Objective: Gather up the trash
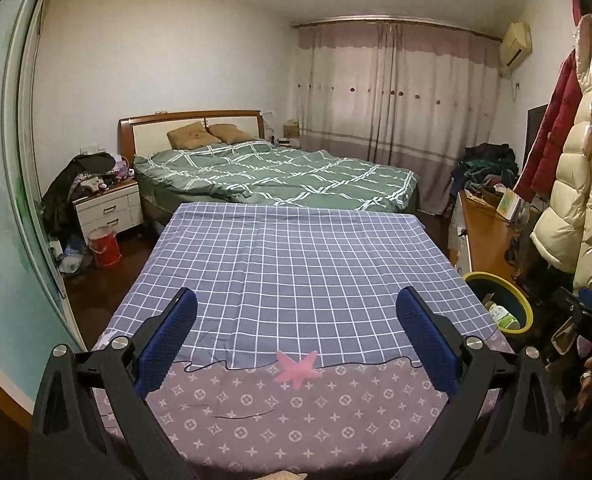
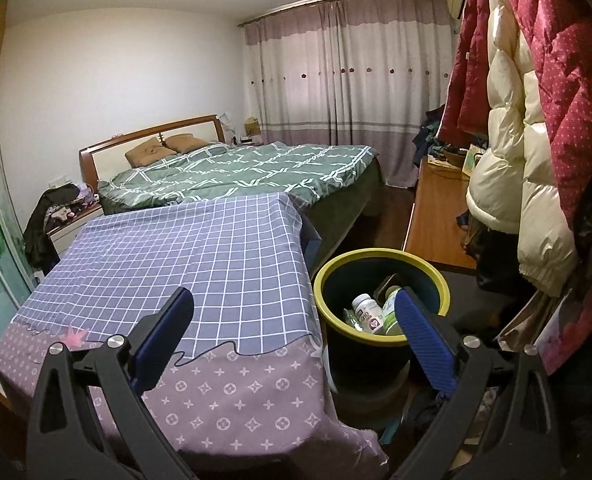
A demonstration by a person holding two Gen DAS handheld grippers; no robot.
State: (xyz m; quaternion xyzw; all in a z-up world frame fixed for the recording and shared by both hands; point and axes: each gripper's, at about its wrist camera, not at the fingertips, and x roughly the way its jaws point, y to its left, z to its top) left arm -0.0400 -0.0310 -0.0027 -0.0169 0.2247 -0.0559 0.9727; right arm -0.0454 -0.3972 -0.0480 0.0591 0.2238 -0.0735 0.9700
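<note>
Now both tongs gape empty over the cloth-covered bench (image 1: 296, 264).

Left tongs (image 1: 296, 332) hover mid-bench; right tongs (image 2: 296, 324) straddle its corner, bottles (image 2: 369, 312) inside the yellow-rimmed bin (image 2: 323, 280) just beside.

One bin (image 2: 379, 270) — two pillows (image 1: 206, 134)

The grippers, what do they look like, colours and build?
Both match: the left gripper and right gripper each have two matte black angular arms with triangular cut-outs, round silver bolts at the joints, and long finger pads covered in textured dark blue material. No cables show.
</note>
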